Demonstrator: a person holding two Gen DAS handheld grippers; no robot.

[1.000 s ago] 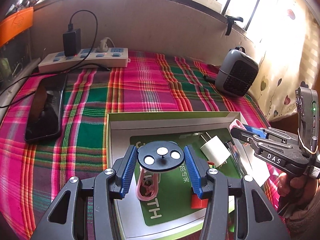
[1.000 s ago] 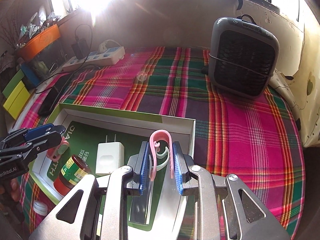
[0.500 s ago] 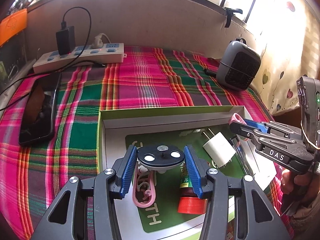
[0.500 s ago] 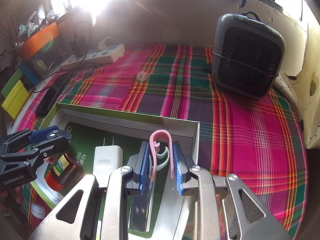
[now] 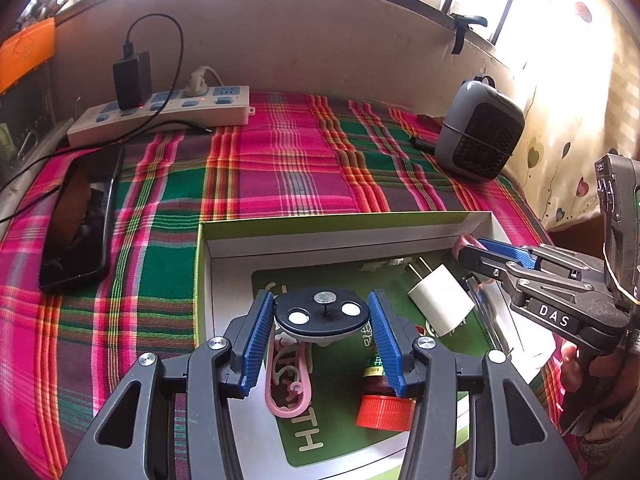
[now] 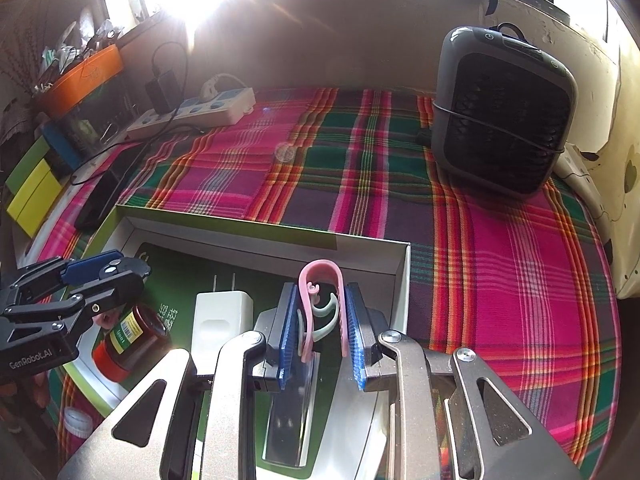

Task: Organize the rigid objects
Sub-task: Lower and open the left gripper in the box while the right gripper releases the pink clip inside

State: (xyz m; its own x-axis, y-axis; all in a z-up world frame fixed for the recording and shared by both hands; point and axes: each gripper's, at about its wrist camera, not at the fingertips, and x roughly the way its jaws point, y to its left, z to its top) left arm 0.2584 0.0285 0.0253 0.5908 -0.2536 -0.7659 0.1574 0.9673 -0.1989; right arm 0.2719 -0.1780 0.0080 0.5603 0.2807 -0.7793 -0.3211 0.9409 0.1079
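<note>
An open green-rimmed box (image 5: 340, 222) lies on the plaid cloth. My left gripper (image 5: 322, 320) is shut on a round black disc (image 5: 322, 314) with white dots, held above the box floor. Under it lie a pink clip (image 5: 286, 386) and a red-capped bottle (image 5: 384, 406) on its side, with a white charger plug (image 5: 440, 306) to the right. My right gripper (image 6: 320, 320) is shut on another pink clip (image 6: 320, 280) over the box's right end, above a shiny metal piece (image 6: 290, 420). The left gripper (image 6: 116, 270) shows at the left of the right wrist view.
A power strip (image 5: 160, 110) with plugged chargers lies at the back left, and a dark phone (image 5: 76, 232) to the left of the box. A grey fan heater (image 6: 504, 120) stands at the back right. A small white-capped bottle (image 6: 78, 426) sits outside the box's near corner.
My left gripper with the disc has shifted a little over the box, and the red-capped bottle now shows under its right finger. The right gripper has kept still with its clip.
</note>
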